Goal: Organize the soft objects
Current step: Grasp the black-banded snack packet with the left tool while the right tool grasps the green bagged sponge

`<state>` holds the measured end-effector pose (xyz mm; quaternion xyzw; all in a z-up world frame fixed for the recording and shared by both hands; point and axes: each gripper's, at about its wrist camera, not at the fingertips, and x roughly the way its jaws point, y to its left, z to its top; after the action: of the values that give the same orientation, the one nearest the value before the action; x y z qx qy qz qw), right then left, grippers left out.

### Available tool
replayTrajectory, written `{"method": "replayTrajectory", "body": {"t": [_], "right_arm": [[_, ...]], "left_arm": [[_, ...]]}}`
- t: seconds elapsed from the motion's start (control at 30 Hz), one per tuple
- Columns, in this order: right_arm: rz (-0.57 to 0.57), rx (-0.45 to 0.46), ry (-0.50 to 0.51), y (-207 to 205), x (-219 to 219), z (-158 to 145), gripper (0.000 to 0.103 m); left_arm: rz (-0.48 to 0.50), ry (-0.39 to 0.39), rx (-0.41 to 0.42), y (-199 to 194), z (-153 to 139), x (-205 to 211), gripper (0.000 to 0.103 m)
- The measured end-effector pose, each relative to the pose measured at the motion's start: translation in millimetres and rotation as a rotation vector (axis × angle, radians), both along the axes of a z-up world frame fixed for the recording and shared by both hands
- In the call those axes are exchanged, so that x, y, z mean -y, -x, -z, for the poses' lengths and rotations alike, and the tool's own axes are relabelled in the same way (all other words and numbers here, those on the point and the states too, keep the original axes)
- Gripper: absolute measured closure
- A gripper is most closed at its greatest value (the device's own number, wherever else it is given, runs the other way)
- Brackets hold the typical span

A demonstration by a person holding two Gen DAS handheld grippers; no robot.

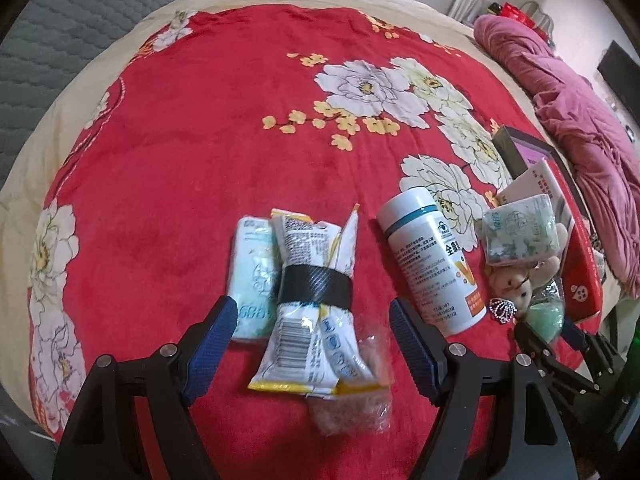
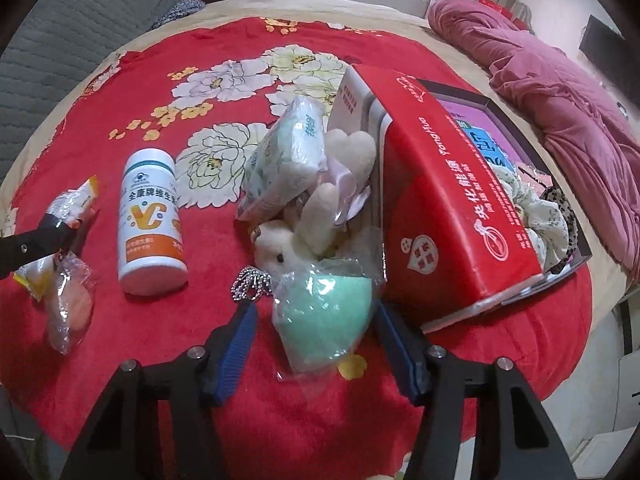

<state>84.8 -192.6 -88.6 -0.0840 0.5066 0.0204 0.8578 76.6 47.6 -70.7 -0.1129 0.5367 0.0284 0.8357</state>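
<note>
A bed is seen, covered by a red blanket (image 1: 192,152) printed with white and yellow flowers, with a cream sheet showing round its edge. A grey quilted panel (image 1: 44,52) is set behind the bed, and a pink duvet (image 1: 568,100) is bunched along the right side. Folded bedding is glimpsed in the background of the right wrist view.

The things on the blanket can be counted. One white bottle (image 2: 152,216) is laid on its side. Two tissue packs are seen — one (image 1: 254,276) beside the bundle, one (image 2: 286,160) propped against the boxes. One bundle of sachets (image 1: 316,300) is bound by a black band, with one clear bag (image 1: 352,400) of something pinkish at its near end. One plush toy (image 2: 288,248) lies below a red box (image 2: 452,208), which leans on a dark tray (image 2: 496,120) (a frilly fabric item is held in the tray). One beaded chain (image 2: 252,284) and one green sponge (image 2: 324,320) in clear wrap are also present.

The left gripper (image 1: 314,344) is held wide, its blue pads on either side of the bundle and not touching it. The right gripper (image 2: 316,344) is spread around the green sponge; whether the pads touch the wrap cannot be told for certain, though a gap appears on the left.
</note>
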Motion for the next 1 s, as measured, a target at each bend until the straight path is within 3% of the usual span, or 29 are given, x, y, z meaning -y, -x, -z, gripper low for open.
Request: {"method": "replayTrajectory", "body": {"t": [0.07, 0.1, 0.3, 0.6, 0.67, 1.0], "right_arm": [[0.004, 0.002, 0.011, -2, 0, 1, 0.058], [0.008, 0.005, 0.018, -3, 1, 2, 0.060], [0.008, 0.004, -0.016, -4, 8, -1, 0.061], [0.002, 0.023, -0.053, 3, 15, -18, 0.061], [0.001, 0.025, -0.066, 4, 18, -22, 0.061], [0.000, 0.034, -0.132, 6, 27, -37, 0.061]], "left_arm": [[0.004, 0.016, -0.003, -3, 2, 1, 0.024], [0.005, 0.020, -0.002, -4, 2, 1, 0.024], [0.018, 0.002, -0.013, -9, 8, 4, 0.023], [0.011, -0.035, -0.040, -17, 15, 0, 0.052], [0.005, -0.007, -0.033, -17, 13, -3, 0.058], [0.010, 0.040, 0.003, -6, -1, 3, 0.059]]}}
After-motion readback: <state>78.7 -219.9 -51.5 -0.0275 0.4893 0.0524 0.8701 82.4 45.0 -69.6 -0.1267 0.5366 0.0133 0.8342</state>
